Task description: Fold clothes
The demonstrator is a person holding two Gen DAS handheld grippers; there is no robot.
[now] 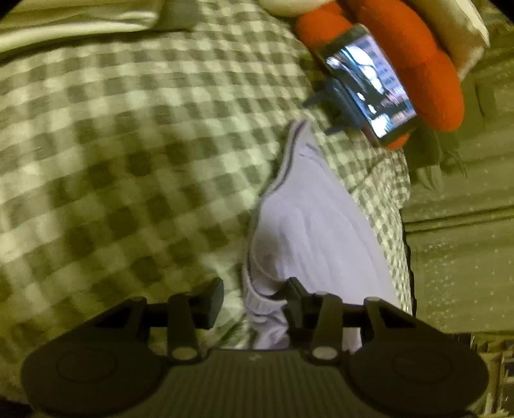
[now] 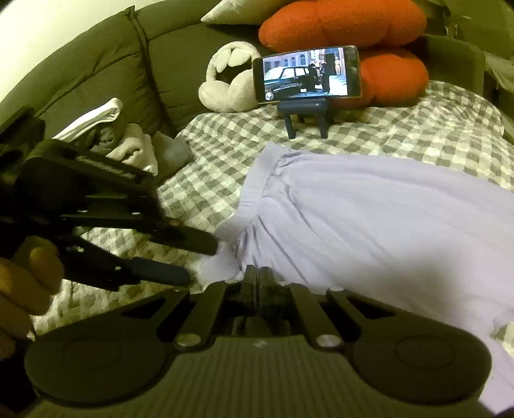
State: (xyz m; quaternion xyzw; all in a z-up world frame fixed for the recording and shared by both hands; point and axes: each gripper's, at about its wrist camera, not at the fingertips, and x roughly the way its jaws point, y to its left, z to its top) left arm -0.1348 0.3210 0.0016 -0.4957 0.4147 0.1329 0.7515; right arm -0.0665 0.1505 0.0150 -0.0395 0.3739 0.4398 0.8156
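A pale lilac garment with a gathered elastic waistband (image 2: 337,212) lies spread on the bed's grey-and-white checked cover (image 2: 225,135), its waistband towards the side where folded white and grey clothes (image 2: 128,144) are heaped against a dark quilted headboard (image 2: 106,70). The right tool (image 2: 257,276) has its fingers pressed together at the waistband's near corner; whether cloth is pinched between them cannot be told. The left tool (image 1: 253,291) stands partly open, the same corner of the waistband bunched between its fingers, with one finger (image 1: 297,294) against the fabric and the other clear of it. Towards the far edge of the bed, a phone on a small dark stand (image 2: 306,75) plays a video in front of orange knitted cushions (image 2: 347,25) and a white plush toy (image 2: 228,80).
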